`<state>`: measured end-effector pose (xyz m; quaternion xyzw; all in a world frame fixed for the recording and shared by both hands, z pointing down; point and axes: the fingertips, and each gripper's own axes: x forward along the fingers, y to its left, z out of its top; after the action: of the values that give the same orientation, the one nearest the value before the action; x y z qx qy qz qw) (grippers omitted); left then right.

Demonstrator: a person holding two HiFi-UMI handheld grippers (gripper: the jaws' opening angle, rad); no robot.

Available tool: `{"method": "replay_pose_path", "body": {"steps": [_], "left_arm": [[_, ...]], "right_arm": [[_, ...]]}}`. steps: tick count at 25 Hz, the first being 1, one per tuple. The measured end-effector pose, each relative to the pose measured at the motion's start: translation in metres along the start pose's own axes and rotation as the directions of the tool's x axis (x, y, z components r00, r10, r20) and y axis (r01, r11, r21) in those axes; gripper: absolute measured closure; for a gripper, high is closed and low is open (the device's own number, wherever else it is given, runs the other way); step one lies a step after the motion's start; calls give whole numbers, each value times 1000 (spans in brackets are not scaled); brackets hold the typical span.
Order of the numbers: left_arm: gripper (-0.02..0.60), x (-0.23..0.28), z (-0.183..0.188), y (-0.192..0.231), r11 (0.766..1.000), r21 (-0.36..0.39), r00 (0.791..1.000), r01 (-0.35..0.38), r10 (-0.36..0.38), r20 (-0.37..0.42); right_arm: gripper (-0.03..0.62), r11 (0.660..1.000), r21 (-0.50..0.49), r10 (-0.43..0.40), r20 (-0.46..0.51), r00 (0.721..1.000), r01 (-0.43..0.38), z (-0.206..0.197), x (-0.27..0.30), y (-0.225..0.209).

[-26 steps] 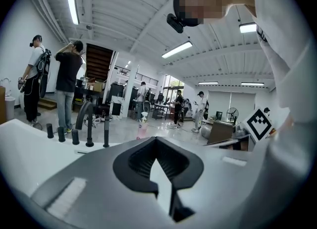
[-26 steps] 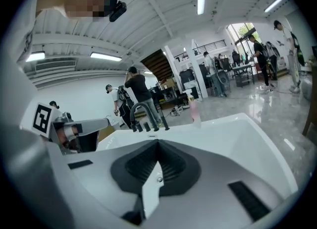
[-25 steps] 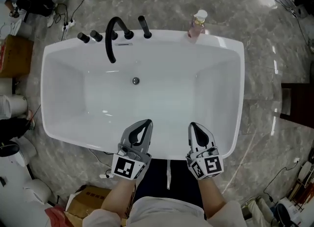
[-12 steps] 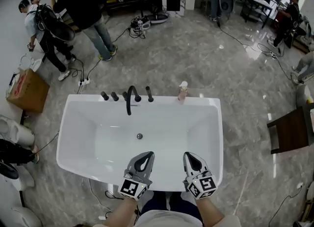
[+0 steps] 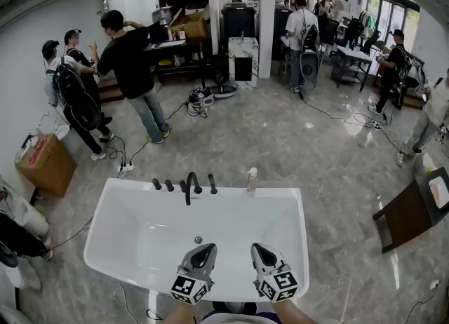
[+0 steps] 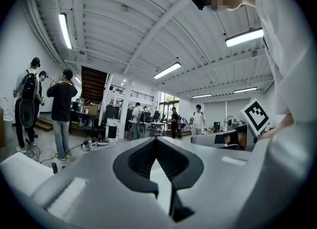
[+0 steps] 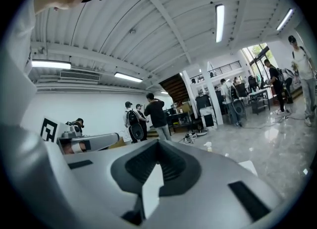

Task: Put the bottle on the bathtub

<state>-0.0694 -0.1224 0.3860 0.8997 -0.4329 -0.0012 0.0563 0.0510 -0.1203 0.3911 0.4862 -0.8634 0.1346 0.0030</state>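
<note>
Placing looks done: bottle upright on the far edge, both grippers empty

The small pinkish plastic bottle (image 5: 251, 181) with a white pump top stands on the far edge of the white rectangular bathtub (image 5: 126, 273), just right of the curved black tap (image 5: 189, 186) and towards the far right corner. Its long axis is vertical, top up (which way the pump spout faces is too small to tell). The left gripper (image 5: 205, 247) and right gripper (image 5: 258, 247) hang side by side over the near edge, well apart from the bottle. Each has its fingers pressed together on nothing. Judging by this, the task's placing step is finished, and the next move calls for no grasp, only keeping clear of the bottle so it stays standing.
</note>
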Motion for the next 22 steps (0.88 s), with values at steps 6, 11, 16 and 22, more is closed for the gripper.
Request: {"method": "replay_pose_path", "body": {"steps": [6, 11, 16, 22], "left_arm": [[583, -21, 33, -4, 999, 33, 999, -16, 15, 50], [583, -39, 46, -14, 999, 35, 997, -31, 28, 74], [583, -48, 48, -29, 999, 44, 995, -17, 13, 96], [583, -50, 52, -37, 999, 53, 995, 0, -6, 100]], "right_arm": [[588, 999, -53, 11, 12, 1000, -10, 30, -21, 7], [588, 998, -55, 19, 18, 1000, -18, 37, -42, 19], [588, 999, -34, 17, 22, 1000, -17, 30, -57, 27], [588, 999, -51, 19, 36, 999, -17, 38, -61, 32]]}}
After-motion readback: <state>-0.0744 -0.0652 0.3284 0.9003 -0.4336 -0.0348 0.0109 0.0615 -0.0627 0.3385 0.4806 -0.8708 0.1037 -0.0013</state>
